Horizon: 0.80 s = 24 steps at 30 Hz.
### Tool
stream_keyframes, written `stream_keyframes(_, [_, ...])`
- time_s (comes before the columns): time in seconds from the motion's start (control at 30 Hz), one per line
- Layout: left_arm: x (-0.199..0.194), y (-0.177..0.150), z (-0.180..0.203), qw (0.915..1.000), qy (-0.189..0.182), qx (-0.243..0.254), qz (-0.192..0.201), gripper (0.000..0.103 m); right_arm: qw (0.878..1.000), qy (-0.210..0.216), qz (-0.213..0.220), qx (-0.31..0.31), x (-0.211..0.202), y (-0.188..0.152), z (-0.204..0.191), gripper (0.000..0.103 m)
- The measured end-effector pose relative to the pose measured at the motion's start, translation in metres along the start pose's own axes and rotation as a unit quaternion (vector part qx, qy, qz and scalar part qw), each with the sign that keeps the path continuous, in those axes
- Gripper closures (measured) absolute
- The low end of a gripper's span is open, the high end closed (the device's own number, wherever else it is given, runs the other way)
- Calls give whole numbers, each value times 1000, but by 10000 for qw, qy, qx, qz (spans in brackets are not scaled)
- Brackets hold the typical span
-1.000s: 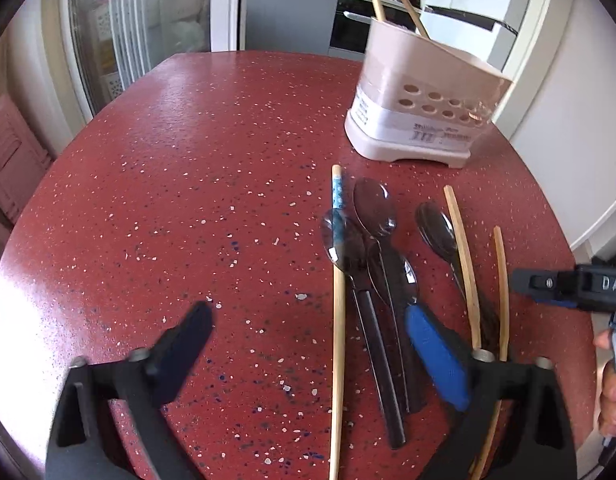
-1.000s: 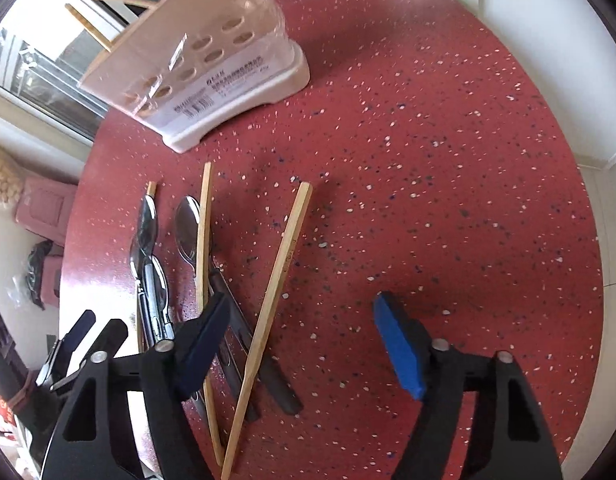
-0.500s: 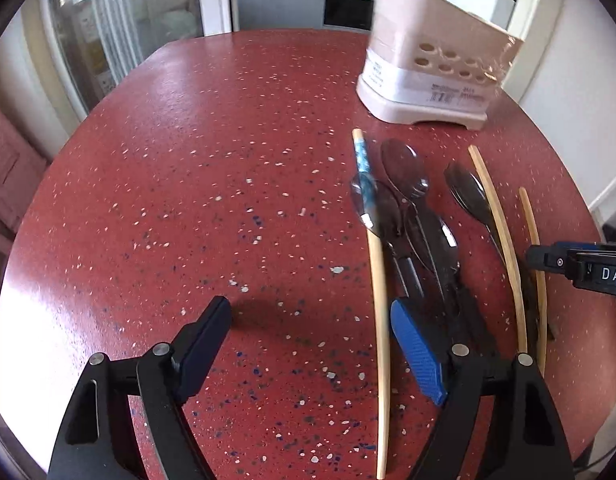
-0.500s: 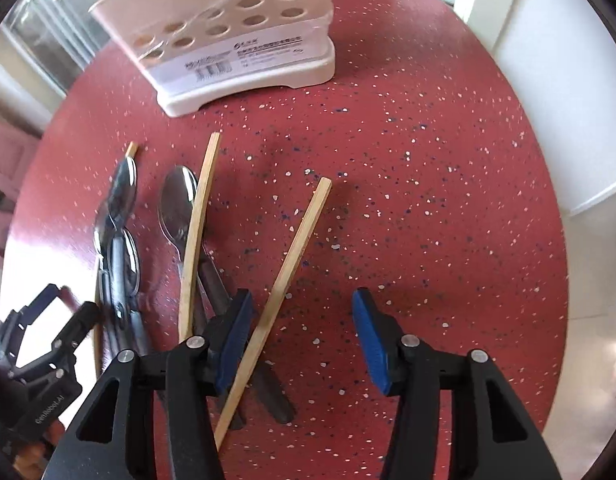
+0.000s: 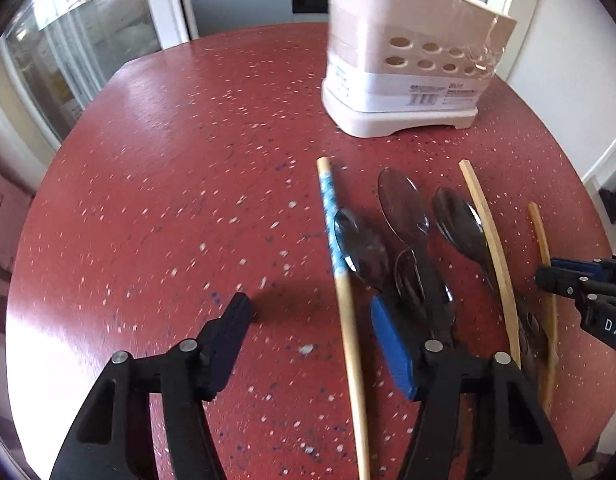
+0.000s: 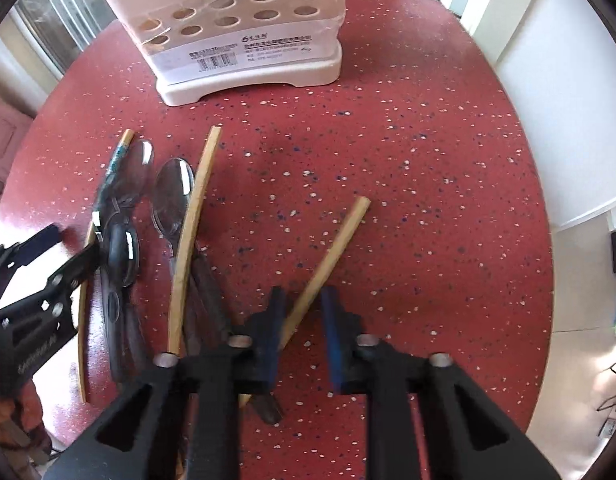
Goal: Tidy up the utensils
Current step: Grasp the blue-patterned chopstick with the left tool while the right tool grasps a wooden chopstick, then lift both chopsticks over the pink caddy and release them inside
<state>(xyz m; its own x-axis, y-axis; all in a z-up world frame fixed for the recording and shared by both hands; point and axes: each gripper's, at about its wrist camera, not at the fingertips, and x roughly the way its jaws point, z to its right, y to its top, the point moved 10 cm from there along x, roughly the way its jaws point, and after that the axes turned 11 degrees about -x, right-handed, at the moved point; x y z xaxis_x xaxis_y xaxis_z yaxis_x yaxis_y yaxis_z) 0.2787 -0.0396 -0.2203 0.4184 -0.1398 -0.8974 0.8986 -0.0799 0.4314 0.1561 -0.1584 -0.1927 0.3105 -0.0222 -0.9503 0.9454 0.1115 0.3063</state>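
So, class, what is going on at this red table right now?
A person holding two claws is sorting utensils on the speckled red table. The right claw straddles a plain bamboo chopstick, jaws not yet shut on it. The left claw is open around the blue-patterned chopstick, beside the metal spoons. The beige perforated plastic holder stands behind.

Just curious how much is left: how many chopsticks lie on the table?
3: a blue-patterned chopstick left of the spoons, a plain chopstick along their right edge, an angled chopstick between the right gripper's fingers. The holder may hide more.
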Motion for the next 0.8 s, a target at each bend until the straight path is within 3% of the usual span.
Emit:
stream_keyframes(0.07, [0,1,6,9999,9,137,-83,20,9999,89,21,-53,0,2,-2,96])
stream_keyframes(0.2, [-2,2,8,9994,108,233,-241,21,9990,422,154,-33,-1,2,1,97])
stream_keyframes(0.27, [-3,1,11,9991,-46,205,-378,29,9976,649,222,14,-4,-2,0,97])
stream_keyframes(0.37, [-7,0,17,9984,-148,300,-451,52,9955,874,367,22,-8,-6,1,97])
stream_keyframes(0.4, [-9,0,18,9983,-133,333,-456,65,9951,903,411,12,-9,-7,2,97])
stream_keyframes(0.6, [-27,-12,11,9997,-75,183,-149,66,9901,1163,776,-90,-27,-17,8,97])
stream_keyframes(0.8, [-75,-18,-7,9972,-291,-381,571,66,9820,1478,1170,-86,-49,-30,28,97])
